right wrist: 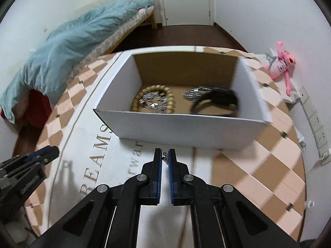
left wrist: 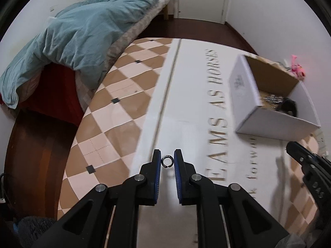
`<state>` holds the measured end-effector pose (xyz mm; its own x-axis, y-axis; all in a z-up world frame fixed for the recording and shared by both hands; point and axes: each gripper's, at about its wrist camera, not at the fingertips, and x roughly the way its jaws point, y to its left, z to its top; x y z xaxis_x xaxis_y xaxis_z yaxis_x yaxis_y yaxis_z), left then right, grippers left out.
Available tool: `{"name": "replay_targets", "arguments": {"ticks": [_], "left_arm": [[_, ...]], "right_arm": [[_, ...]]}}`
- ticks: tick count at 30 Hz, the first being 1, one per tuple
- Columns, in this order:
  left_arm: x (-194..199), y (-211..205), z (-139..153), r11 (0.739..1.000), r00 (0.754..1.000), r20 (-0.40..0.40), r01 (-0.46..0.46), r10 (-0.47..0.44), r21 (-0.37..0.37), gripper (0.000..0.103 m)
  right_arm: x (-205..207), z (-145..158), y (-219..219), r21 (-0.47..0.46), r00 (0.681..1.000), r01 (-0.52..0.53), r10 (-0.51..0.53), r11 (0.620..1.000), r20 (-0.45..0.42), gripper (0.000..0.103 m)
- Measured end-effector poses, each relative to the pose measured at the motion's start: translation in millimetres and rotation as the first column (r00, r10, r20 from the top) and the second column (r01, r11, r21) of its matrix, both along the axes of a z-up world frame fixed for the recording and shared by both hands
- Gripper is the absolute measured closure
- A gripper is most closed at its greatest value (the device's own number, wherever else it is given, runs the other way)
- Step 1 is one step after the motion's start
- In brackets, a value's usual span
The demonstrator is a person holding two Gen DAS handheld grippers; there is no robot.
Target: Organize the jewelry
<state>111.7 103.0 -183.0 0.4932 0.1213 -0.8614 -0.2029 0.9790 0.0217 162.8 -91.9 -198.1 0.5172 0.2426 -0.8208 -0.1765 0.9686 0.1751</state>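
My left gripper (left wrist: pixel 167 161) is shut on a small silver ring (left wrist: pixel 167 161), held above the white table cover. My right gripper (right wrist: pixel 165 157) is shut on a small sparkly jewelry piece (right wrist: pixel 165 157) just in front of the white cardboard box (right wrist: pixel 186 128). The box holds a beaded bracelet (right wrist: pixel 171 97), silver jewelry (right wrist: pixel 153 103) and a black band (right wrist: pixel 217 101). The box also shows at the right in the left wrist view (left wrist: pixel 248 95). The right gripper's arm (left wrist: pixel 308 165) shows at the right edge there; the left gripper (right wrist: pixel 41 155) shows at the left of the right wrist view.
The table has a checkered cloth (left wrist: pixel 107 111) with a white lettered strip (left wrist: pixel 215 107). A bed with a teal duvet (left wrist: pixel 82 33) stands at the left. A pink plush toy (right wrist: pixel 281 64) and wall sockets (right wrist: pixel 316 124) are at the right.
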Motion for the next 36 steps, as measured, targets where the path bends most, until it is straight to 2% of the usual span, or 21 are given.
{"name": "replay_targets", "arguments": {"ticks": [6, 12, 16, 20, 21, 22, 23, 25, 26, 27, 29, 31, 33, 35, 36], "left_arm": [[5.2, -31.3, 32.6, 0.994, 0.996, 0.036, 0.086, -0.083, -0.066, 0.093], [44.9, -58.7, 69.4, 0.971, 0.986, 0.059, 0.165, -0.157, -0.173, 0.093], [85.6, -71.6, 78.4, 0.956, 0.979, 0.037, 0.203, -0.2, -0.212, 0.093], [123.8, -82.1, 66.9, 0.95, 0.97, -0.048, 0.223, -0.238, -0.221, 0.092], [130.4, -84.8, 64.1, 0.952, 0.968, -0.068, 0.224, -0.243, -0.207, 0.091], [133.6, -86.8, 62.4, 0.956, 0.966, -0.085, 0.223, -0.242, -0.192, 0.09], [138.6, -89.0, 60.0, 0.961, 0.965, -0.107, 0.219, -0.238, -0.167, 0.086], [143.6, -89.4, 57.5, 0.972, 0.967, -0.131, 0.202, -0.217, -0.121, 0.063], [144.7, -88.4, 57.8, 0.974, 0.969, -0.132, 0.196, -0.211, -0.114, 0.037], [144.3, -86.1, 59.2, 0.974, 0.971, -0.121, 0.193, -0.207, -0.119, 0.028], [143.8, -82.1, 62.9, 0.977, 0.975, -0.11, 0.181, -0.193, -0.113, 0.028], [143.9, -80.2, 64.9, 0.981, 0.976, -0.117, 0.173, -0.183, -0.094, 0.023], [140.1, -77.1, 67.2, 0.985, 0.98, -0.112, 0.159, -0.166, -0.072, 0.007], [134.9, -74.9, 68.9, 0.988, 0.983, -0.105, 0.144, -0.148, -0.05, 0.006], [130.7, -73.7, 69.7, 0.99, 0.985, -0.1, 0.134, -0.137, -0.038, 0.006]], "right_arm": [[-5.9, 43.1, -41.9, 0.111, 0.999, 0.043, -0.045, 0.993, 0.014, 0.097], [33.8, 71.0, -57.5, 0.164, 0.999, 0.037, -0.036, 0.986, -0.009, 0.097], [73.4, 66.2, -56.9, 0.158, 0.997, 0.019, -0.006, 0.987, -0.08, 0.097], [105.2, 48.5, -53.6, 0.131, 0.981, 0.005, 0.021, 0.991, -0.192, 0.096], [111.1, 45.3, -53.7, 0.12, 0.976, 0.005, 0.021, 0.993, -0.217, 0.095], [114.7, 43.1, -54.6, 0.112, 0.973, 0.009, 0.017, 0.994, -0.231, 0.089], [117.8, 42.5, -55.8, 0.11, 0.971, 0.008, 0.019, 0.994, -0.239, 0.082], [121.7, 43.1, -59.2, 0.102, 0.97, 0.013, 0.012, 0.995, -0.244, 0.054], [122.4, 44.2, -61.5, 0.1, 0.971, 0.017, 0.007, 0.995, -0.24, 0.053], [123.2, 45.5, -63.2, 0.099, 0.972, 0.019, 0.005, 0.995, -0.237, 0.053], [123.5, 51.2, -67.7, 0.078, 0.975, 0.03, -0.012, 0.997, -0.224, 0.053], [121.5, 58.3, -69.7, 0.036, 0.979, 0.035, -0.027, 0.999, -0.202, 0.053], [119.1, 64.9, -70.1, -0.031, 0.982, 0.045, -0.05, 0.999, -0.182, 0.053], [115.8, 69.2, -71.4, -0.093, 0.984, 0.057, -0.072, 0.994, -0.165, 0.04], [113.4, 69.6, -71.8, -0.135, 0.983, 0.064, -0.086, 0.989, -0.163, 0.018]]}}
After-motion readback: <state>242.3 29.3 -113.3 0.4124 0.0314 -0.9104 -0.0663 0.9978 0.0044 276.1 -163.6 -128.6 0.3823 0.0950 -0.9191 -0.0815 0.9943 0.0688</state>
